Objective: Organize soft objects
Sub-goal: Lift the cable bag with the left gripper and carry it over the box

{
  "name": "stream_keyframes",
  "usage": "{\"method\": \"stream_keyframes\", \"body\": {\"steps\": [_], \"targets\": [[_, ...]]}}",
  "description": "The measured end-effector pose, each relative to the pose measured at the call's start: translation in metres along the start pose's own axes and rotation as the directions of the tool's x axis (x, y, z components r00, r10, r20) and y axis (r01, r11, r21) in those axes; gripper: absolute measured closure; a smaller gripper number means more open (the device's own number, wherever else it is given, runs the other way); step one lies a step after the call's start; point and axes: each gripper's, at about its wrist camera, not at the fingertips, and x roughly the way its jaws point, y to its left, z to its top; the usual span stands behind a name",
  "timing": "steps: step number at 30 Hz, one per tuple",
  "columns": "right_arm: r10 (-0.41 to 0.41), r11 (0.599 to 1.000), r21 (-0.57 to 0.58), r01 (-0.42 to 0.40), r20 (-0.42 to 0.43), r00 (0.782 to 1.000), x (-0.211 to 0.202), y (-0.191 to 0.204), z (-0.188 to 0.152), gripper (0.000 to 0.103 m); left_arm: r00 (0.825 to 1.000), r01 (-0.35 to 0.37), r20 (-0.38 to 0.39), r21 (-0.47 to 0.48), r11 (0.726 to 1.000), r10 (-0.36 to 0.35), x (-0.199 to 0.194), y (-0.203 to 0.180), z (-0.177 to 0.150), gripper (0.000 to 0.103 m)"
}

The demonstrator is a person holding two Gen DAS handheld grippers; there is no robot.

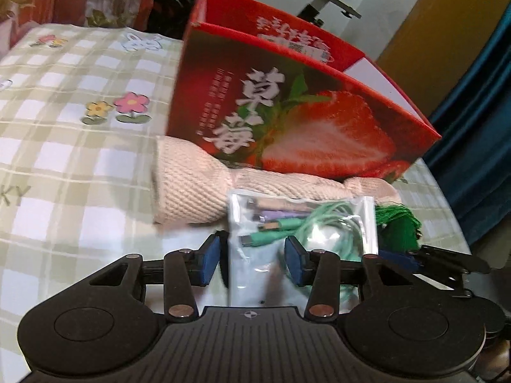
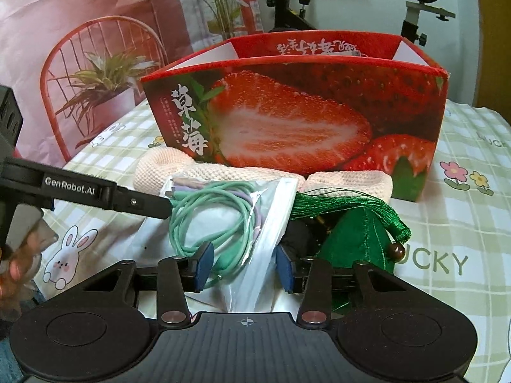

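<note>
A clear plastic bag of green and purple cables (image 1: 287,223) (image 2: 223,217) lies on the bed in front of a red strawberry box (image 1: 303,108) (image 2: 303,111). A pink knitted piece (image 1: 198,185) (image 2: 179,169) lies against the box's base. A green tasselled pouch (image 1: 399,220) (image 2: 357,236) sits right of the bag. My left gripper (image 1: 254,260) is open, its pads either side of the bag's near end. My right gripper (image 2: 244,266) is open around the bag's other edge. The left gripper also shows in the right wrist view (image 2: 134,202).
The checked bedsheet (image 1: 64,127) (image 2: 463,223) with flowers and rabbits stretches left and right. An exercise bike (image 2: 415,0) stands behind the box. A pink printed curtain (image 2: 80,32) hangs at the back left, and a blue curtain (image 1: 479,127) hangs at the bed's right.
</note>
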Motion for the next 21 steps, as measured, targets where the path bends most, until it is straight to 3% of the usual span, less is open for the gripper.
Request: {"method": "stream_keyframes", "body": {"steps": [6, 9, 15, 21], "targets": [[0.027, 0.998, -0.055, -0.028, -0.018, 0.999, -0.002, 0.011, -0.001, 0.082, 1.0, 0.016, 0.0, -0.027, 1.0, -0.016, -0.006, -0.005, -0.005, 0.055], [0.049, 0.996, -0.07, -0.051, -0.029, 0.998, -0.002, 0.018, -0.003, 0.082, 1.0, -0.022, -0.002, 0.013, 1.0, 0.022, -0.014, -0.011, -0.016, 0.055], [0.078, 0.996, -0.04, -0.079, -0.033, 0.996, -0.003, 0.017, -0.008, 0.082, 1.0, 0.008, -0.023, -0.077, 0.997, -0.01, -0.016, 0.006, -0.028, 0.061], [0.083, 0.996, -0.015, -0.084, -0.037, 0.996, -0.001, 0.013, -0.011, 0.081, 1.0, -0.014, -0.023, -0.011, 1.0, 0.014, -0.013, -0.005, -0.029, 0.063]]}}
